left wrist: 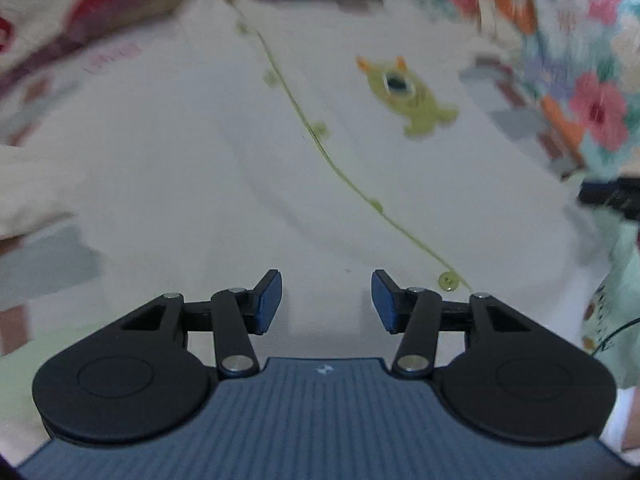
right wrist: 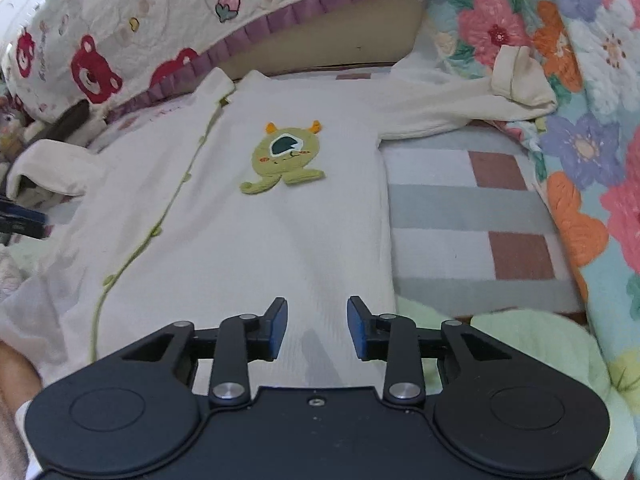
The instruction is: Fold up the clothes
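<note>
While both tools gape, the cream romper (right wrist: 248,240) lies flat.

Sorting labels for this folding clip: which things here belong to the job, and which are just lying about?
Part of the job:
white baby romper with green monster patch
left tool, open
right tool, open

Lying about:
bear-print quilt
floral quilt
checked sheet
pale green cloth

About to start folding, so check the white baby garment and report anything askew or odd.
Nothing damaged or spilled. The white garment lies spread flat, but its far sleeve runs up onto the floral quilt with the cuff folded back, and the other sleeve is bunched. Both hand-held grippers are open, holding nothing.
</note>
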### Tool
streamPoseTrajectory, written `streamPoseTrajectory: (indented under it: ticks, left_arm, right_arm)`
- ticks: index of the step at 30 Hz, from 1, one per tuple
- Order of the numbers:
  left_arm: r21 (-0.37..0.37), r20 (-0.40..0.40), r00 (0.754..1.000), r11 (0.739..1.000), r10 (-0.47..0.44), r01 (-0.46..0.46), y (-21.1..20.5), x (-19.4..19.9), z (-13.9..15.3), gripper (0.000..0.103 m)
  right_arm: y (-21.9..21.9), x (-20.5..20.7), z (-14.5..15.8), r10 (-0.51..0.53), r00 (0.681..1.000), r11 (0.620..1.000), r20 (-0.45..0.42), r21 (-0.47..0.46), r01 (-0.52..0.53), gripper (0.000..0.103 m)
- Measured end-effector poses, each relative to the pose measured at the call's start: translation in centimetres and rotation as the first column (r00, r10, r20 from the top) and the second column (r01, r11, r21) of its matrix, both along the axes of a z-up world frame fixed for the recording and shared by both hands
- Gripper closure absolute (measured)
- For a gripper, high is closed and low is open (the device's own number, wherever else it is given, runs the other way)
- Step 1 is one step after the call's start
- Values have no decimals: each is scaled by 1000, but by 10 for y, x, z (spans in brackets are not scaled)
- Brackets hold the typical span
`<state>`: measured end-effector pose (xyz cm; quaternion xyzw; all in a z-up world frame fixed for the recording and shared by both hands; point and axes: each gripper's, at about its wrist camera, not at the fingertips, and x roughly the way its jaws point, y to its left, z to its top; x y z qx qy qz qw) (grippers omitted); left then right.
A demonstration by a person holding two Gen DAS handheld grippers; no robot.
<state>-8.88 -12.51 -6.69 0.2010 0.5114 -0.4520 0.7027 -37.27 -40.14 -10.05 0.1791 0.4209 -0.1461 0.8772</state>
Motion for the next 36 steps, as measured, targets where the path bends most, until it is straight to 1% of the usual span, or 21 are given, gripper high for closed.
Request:
streamPoseTrajectory:
  ticks: [2,3,4,7,9,11,15,17,19,21,22,23,24,25,26,28,30,32,34,35,36]
  left_arm:
    - [60,-6,1000,998,-12,12,-9,-4,-20,54]
    - [89,-9,1000,996,-18,19,-14,-5,-30,54]
    - [93,1,1000,995,-27,27,-15,-8,-35,52]
    - [99,-22,1000,995,-11,14,-14,-6,-47,49]
    - [103,-35,999,995,0,3,-14,-5,-51,48]
    - [106,-32,999,994,-3,6,-15,-4,-52,47]
    - [106,-30,1000,994,2,1,-12,-1,-49,46]
    - [81,-33,999,996,41,-38,-7,8,-43,46]
    - [25,-7,994,993,112,-112,5,24,-27,46]
    - [-55,56,973,974,222,-219,28,47,-4,46]
    - [-106,110,947,951,302,-291,46,61,7,45]
    - [-159,158,911,920,381,-357,63,75,18,43]
    - [-194,185,869,884,459,-426,80,89,23,39]
    - [-219,176,822,835,542,-504,102,107,25,36]
    - [-242,163,768,780,619,-577,124,124,28,36]
    - [-276,108,680,679,725,-680,162,154,25,36]
    - [-287,88,579,577,811,-765,196,182,21,36]
    - [-282,126,488,503,864,-817,220,205,17,36]
    - [-282,140,436,458,889,-843,237,222,7,36]
    - [-285,122,416,433,901,-855,246,231,2,36]
    - [-278,75,396,400,915,-873,253,240,-6,36]
  right_arm:
    - [-2,0,4,3,1000,1000,-2,-11,-3,65]
    - [-3,-2,7,6,1000,1000,-1,-18,-6,63]
    - [-5,-3,9,9,1000,1000,-1,-26,-9,59]
    - [-17,-7,8,-2,1000,1000,-2,-31,2,58]
    - [-28,-6,3,-35,999,999,-9,-3,35,58]
    - [-35,-1,-4,-66,998,997,-8,32,66,57]
    - [-36,21,-15,-87,996,992,10,97,86,57]
    - [-32,37,-17,-87,996,989,22,124,84,57]
    - [-24,55,-17,-70,997,988,45,141,63,57]
    - [-9,78,-11,-25,997,990,79,143,14,57]
    - [-1,90,-8,-1,995,990,96,143,-13,57]
    - [8,102,-5,24,993,989,112,142,-40,57]
    - [17,114,-2,53,990,988,129,139,-71,57]
    - [26,127,1,85,986,985,144,134,-105,57]
    - [36,142,6,131,980,982,148,117,-149,57]
    - [56,172,17,222,963,968,154,83,-237,57]
    - [76,199,29,320,936,944,144,35,-328,57]
    - [97,223,42,419,900,908,121,-21,-419,56]
    - [115,239,52,489,866,872,101,-71,-484,55]
    - [124,246,55,516,851,856,93,-93,-509,55]
    - [131,248,57,529,843,847,96,-109,-520,53]
